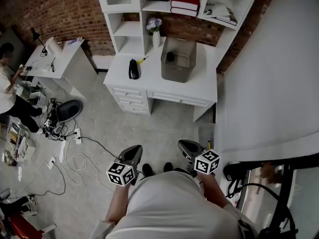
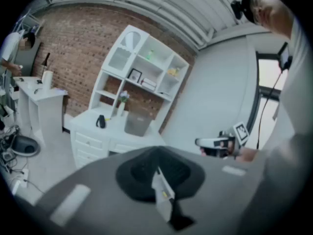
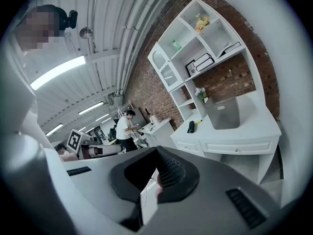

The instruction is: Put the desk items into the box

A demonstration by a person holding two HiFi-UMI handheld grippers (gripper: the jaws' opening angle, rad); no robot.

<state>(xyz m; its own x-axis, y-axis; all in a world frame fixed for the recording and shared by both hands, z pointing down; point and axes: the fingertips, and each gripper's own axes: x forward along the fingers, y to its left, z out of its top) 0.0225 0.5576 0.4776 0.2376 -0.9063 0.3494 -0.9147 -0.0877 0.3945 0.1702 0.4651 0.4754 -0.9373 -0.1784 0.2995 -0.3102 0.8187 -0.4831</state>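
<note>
Standing well back from white desk with drawers (image 1: 199, 86). Holding left gripper (image 1: 132, 152) and right gripper (image 1: 188, 147) low against the body, tilted slightly down, both closed tight on nothing; probably shut and tucked in for the walk up. Noted translucent grey plastic box (image 1: 175, 72) near back edge, right of middle, open top up to take things; something small and dark inside, unidentifiable. To collect: chunky black desk item (image 1: 133, 68) toward left edge, slim yellow-handled tool (image 1: 142, 60) just behind it. Judged barely begun.
</note>
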